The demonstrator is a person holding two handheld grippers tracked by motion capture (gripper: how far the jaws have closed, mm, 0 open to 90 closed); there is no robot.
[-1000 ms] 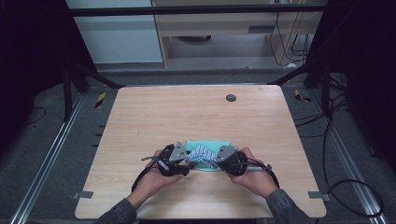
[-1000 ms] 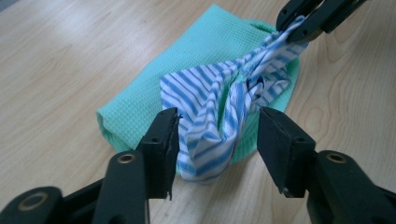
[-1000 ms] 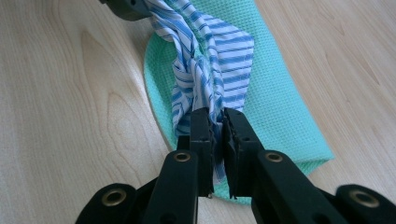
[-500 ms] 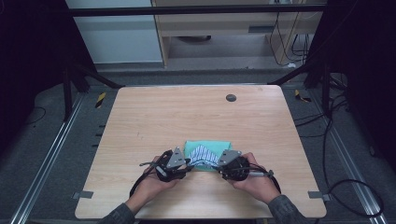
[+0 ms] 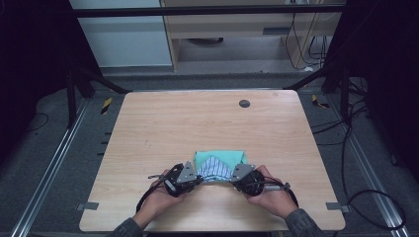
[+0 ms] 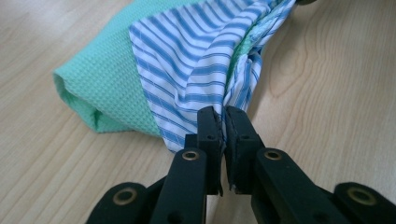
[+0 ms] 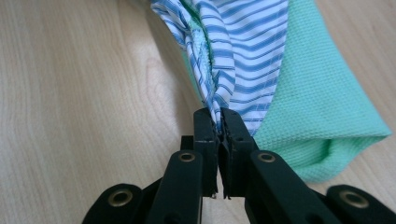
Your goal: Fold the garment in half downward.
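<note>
Striped cloth (image 5: 216,168), pale wooden table (image 5: 197,123), dark room

Bare worktop (image 5: 197,123) lies open beyond and to both sides of the folded cloth (image 5: 220,165); a small dark disc (image 5: 244,103) sits near the far edge.

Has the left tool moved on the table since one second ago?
Yes. In the high view the left tool, shut on the striped cloth, has come back toward the near table edge, farther from the dark round spot.
</note>
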